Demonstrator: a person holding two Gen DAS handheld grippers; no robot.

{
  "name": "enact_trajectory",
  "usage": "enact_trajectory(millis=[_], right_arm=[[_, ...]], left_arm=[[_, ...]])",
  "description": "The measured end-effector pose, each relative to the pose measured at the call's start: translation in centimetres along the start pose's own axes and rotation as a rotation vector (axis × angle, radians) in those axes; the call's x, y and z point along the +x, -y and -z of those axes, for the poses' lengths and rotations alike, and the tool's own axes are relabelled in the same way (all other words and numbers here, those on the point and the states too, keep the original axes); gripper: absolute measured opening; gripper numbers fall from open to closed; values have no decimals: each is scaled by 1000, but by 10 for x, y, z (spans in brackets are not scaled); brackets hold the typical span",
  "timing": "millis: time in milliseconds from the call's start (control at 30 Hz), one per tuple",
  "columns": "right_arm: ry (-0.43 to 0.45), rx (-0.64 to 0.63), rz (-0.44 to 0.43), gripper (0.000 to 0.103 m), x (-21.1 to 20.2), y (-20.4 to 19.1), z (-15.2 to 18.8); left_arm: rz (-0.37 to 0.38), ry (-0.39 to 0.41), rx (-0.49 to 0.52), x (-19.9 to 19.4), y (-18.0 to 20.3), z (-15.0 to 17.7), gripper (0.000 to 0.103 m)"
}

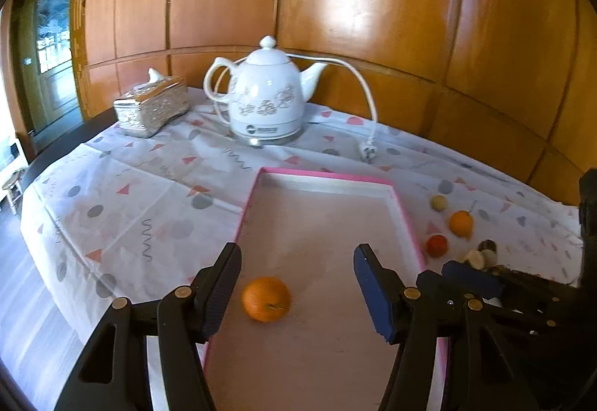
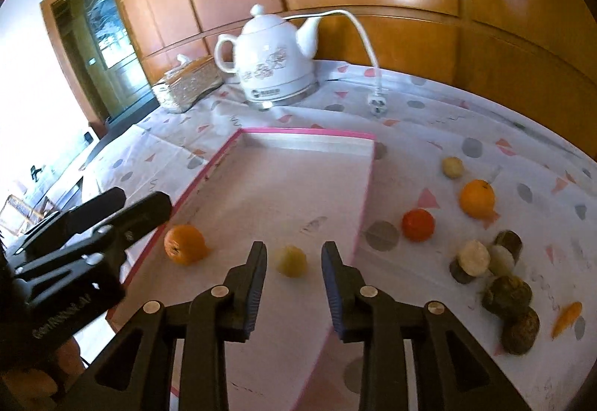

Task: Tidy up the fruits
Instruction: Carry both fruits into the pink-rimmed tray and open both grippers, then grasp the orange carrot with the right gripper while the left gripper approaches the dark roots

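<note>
A table (image 1: 123,187) covered with a white patterned cloth stood against a wood-panelled wall (image 1: 373,0). In the middle lay a shallow pink-edged tray (image 1: 321,179). Behind it were a white electric kettle (image 1: 266,94) and a silver tissue box (image 1: 151,107).

The left gripper (image 1: 296,286) hovered over the tray's near end with its jaws spread wide and nothing between the pads; an orange (image 1: 266,298) rested on the tray floor just beyond, untouched. The right gripper (image 2: 294,267) hung beside it, jaws parted a little, with a small yellow fruit (image 2: 291,260) lying loose on the tray just past the fingertips.

To the right of the tray, on the cloth, lay a second orange (image 2: 477,198), a red-orange fruit (image 2: 418,224), a small pale fruit (image 2: 453,167) and a cluster of dark and pale round pieces (image 2: 492,262).
</note>
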State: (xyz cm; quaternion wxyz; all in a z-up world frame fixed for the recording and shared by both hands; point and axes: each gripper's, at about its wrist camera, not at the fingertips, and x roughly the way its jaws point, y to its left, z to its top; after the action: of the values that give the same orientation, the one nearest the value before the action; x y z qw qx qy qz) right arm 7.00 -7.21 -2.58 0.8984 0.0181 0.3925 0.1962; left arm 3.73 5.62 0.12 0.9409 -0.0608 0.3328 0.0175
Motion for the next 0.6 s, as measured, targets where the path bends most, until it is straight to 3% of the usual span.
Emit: enact_trajectory(millis=[367, 600], right_arm=[[40, 173, 98, 31, -38, 61, 32], [41, 303, 208, 31, -66, 118, 66]], left_arm=[[96, -27, 85, -5, 37, 9, 63], [180, -71, 161, -2, 65, 20, 63]])
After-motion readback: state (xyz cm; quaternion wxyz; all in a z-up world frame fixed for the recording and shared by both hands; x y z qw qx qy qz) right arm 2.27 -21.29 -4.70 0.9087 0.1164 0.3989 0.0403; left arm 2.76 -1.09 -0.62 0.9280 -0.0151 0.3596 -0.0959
